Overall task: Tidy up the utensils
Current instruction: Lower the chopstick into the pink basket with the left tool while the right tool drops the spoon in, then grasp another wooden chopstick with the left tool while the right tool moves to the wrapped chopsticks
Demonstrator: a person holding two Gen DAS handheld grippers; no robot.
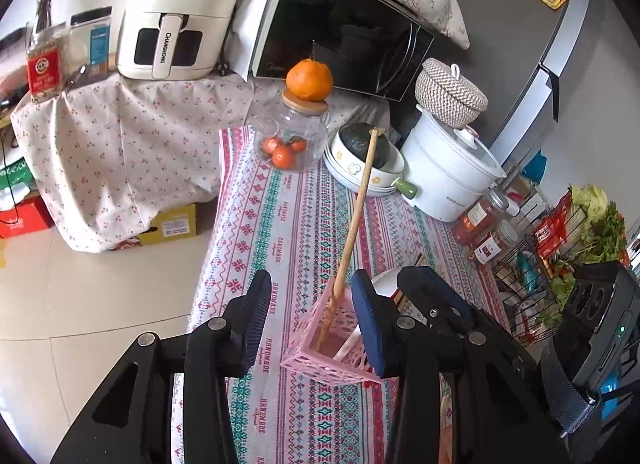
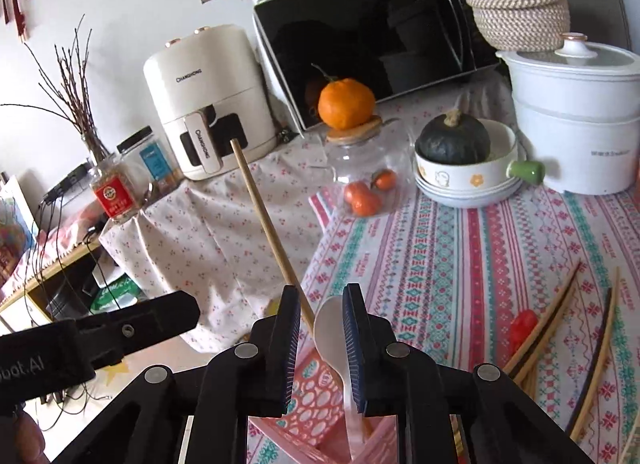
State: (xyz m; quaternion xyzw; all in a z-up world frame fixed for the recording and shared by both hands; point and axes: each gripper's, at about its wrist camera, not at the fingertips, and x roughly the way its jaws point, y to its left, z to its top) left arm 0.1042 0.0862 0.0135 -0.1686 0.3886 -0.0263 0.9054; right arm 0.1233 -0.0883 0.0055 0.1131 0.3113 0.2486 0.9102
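Observation:
A pink perforated utensil basket (image 1: pixel 320 348) stands on the patterned tablecloth, between the open fingers of my left gripper (image 1: pixel 310 306), which grips nothing. A wooden chopstick (image 1: pixel 358 203) leans upright in the basket, and a white plastic spoon (image 1: pixel 352 342) lies in it. In the right wrist view my right gripper (image 2: pixel 320 316) is open just above the basket (image 2: pixel 316 396), with the white spoon (image 2: pixel 332 336) between its fingers and the chopstick (image 2: pixel 266 219) to their left. Loose chopsticks (image 2: pixel 548 328) and a red utensil (image 2: pixel 522 328) lie on the cloth at right.
A glass jar (image 1: pixel 290 139) with an orange on top, a bowl with a squash (image 1: pixel 366 159) and a white cooker (image 1: pixel 450 167) stand at the table's far end. Jars and a wire rack (image 1: pixel 532 276) line the right side. The table edge (image 1: pixel 212 223) drops to the floor at left.

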